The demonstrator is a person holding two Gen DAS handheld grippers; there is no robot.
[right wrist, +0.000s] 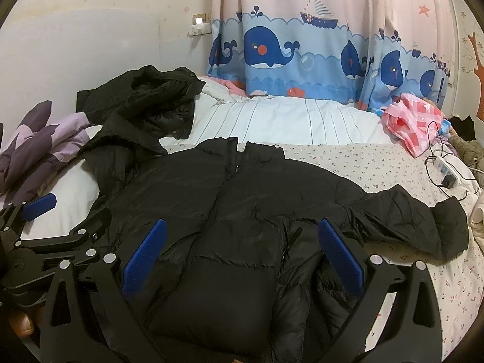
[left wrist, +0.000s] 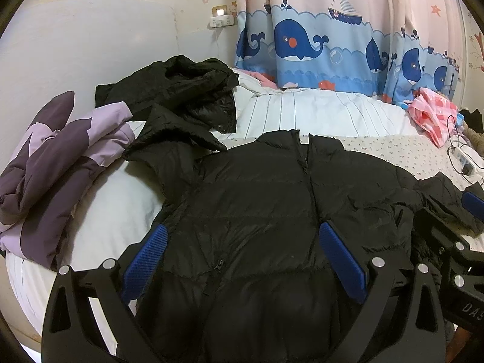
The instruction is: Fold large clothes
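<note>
A black puffer jacket (left wrist: 257, 211) lies front up and zipped on the bed, collar away from me, also seen in the right wrist view (right wrist: 242, 211). Its right sleeve (right wrist: 408, 220) stretches out across the floral sheet; the left sleeve (left wrist: 169, 163) runs up toward the clothes pile. My left gripper (left wrist: 242, 254) is open and empty above the jacket's lower left body. My right gripper (right wrist: 242, 251) is open and empty above the lower right body. Each gripper shows at the edge of the other's view.
A second black jacket (left wrist: 181, 96) and a purple and lilac jacket (left wrist: 60, 166) lie piled at the left. A striped white duvet (left wrist: 317, 112) lies behind. A pink checked bag (right wrist: 408, 121) and a power strip with cables (right wrist: 444, 169) sit at the right. The whale curtain (left wrist: 332, 45) hangs behind.
</note>
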